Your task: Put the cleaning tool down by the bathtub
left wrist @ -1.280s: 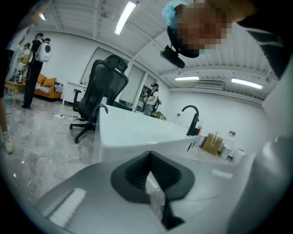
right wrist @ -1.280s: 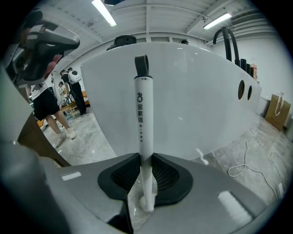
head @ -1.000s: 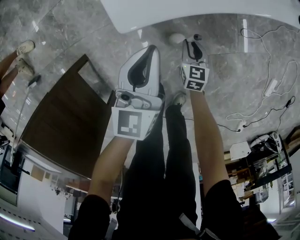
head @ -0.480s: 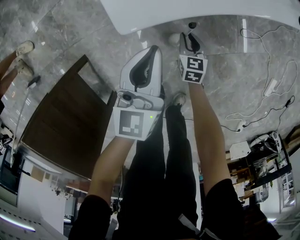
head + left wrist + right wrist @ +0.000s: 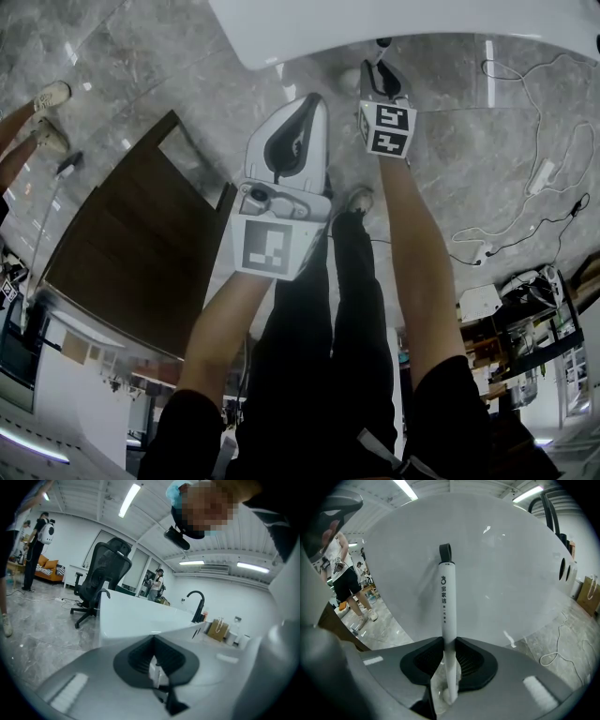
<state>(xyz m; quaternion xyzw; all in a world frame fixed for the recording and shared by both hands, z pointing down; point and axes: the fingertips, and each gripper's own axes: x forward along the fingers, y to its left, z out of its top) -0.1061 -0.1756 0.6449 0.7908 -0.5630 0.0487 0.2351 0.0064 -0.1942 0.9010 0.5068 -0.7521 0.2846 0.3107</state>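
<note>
Above grey marble floor (image 5: 159, 75), my right gripper (image 5: 449, 670) clamps the white cleaning tool (image 5: 447, 602) close before the bathtub (image 5: 506, 559), my left gripper (image 5: 157, 674) closed empty, cables (image 5: 525, 220) right, dark wooden table (image 5: 122, 253) left.

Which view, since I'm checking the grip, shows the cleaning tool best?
Right gripper view: the white cleaning tool sits clamped in the right gripper. Head view shows only its tip; left gripper view, nothing.

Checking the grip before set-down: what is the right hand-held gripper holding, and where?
The cleaning tool, by its white handle, far from the black loop.
</note>
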